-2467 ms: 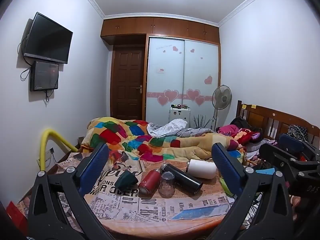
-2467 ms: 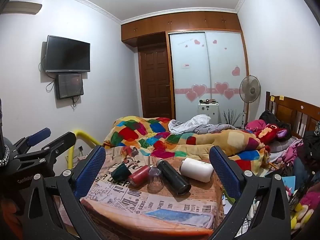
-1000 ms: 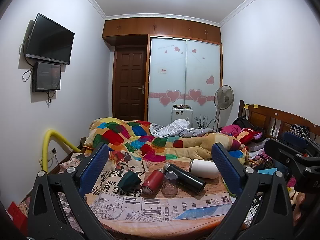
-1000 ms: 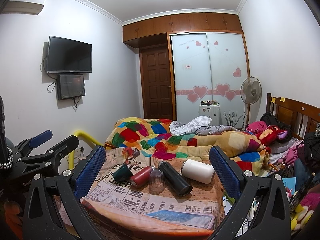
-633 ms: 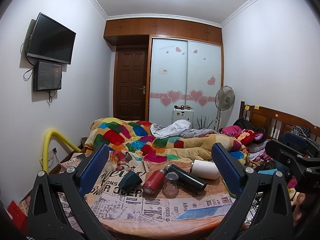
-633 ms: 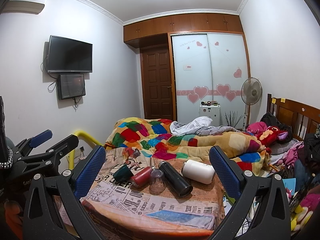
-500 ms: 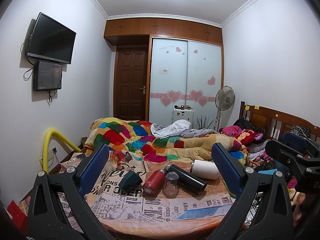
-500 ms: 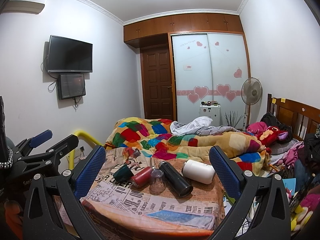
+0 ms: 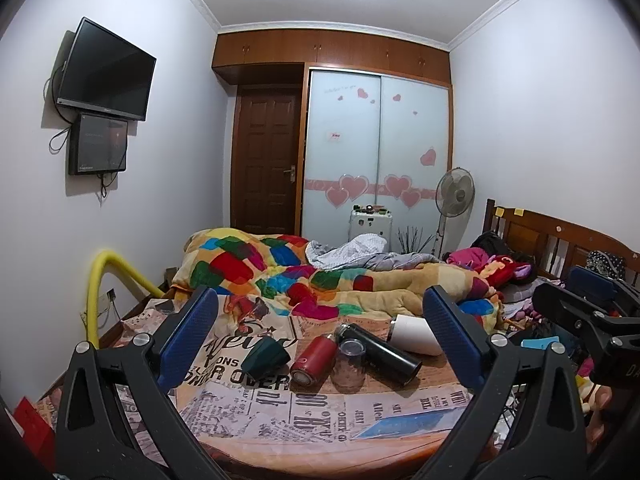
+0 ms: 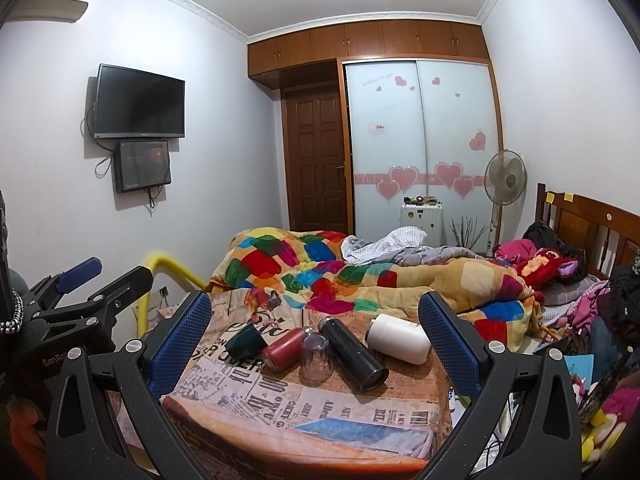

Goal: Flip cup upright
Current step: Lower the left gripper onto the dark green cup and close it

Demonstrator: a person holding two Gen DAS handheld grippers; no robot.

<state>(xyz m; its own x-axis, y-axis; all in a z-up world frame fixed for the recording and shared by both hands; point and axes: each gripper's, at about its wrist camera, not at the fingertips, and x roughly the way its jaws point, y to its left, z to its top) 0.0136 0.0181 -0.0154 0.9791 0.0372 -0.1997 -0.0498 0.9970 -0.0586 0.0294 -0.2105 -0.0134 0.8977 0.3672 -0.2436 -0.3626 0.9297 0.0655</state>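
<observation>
Left wrist view has the left gripper (image 9: 320,334) hanging in the air short of the table (image 9: 280,446), jaws spread wide with nothing between them but a clear look at the stuff on the table. Right wrist view is pretty much the same deal: right gripper (image 10: 316,330) wide open, holding nothing, also well back from everything.

The table is covered in a newspaper-print cloth (image 9: 248,404) and there are 5 drink containers lined up across it. From left to right in the left wrist view: a dark green cup (image 9: 265,356) lying on its side, a red bottle (image 9: 313,359) also lying down with its bottom facing the camera, a clear glass cup (image 9: 349,364) standing mouth-down, a black flask (image 9: 378,347) on its side running diagonally, and a white tumbler (image 9: 412,335) lying at the far right. The glass cup sits right in the gap between the red bottle and the black flask, looks like it's touching or nearly touching both, can't say for sure. In the right wrist view it's the same row, glass cup (image 10: 317,356) roughly centred between the jaws but far ahead of them.

Behind the table there's a bed with a patchwork quilt (image 9: 280,268), and a standing fan (image 9: 455,192) by the wardrobe with pink hearts on it.
</observation>
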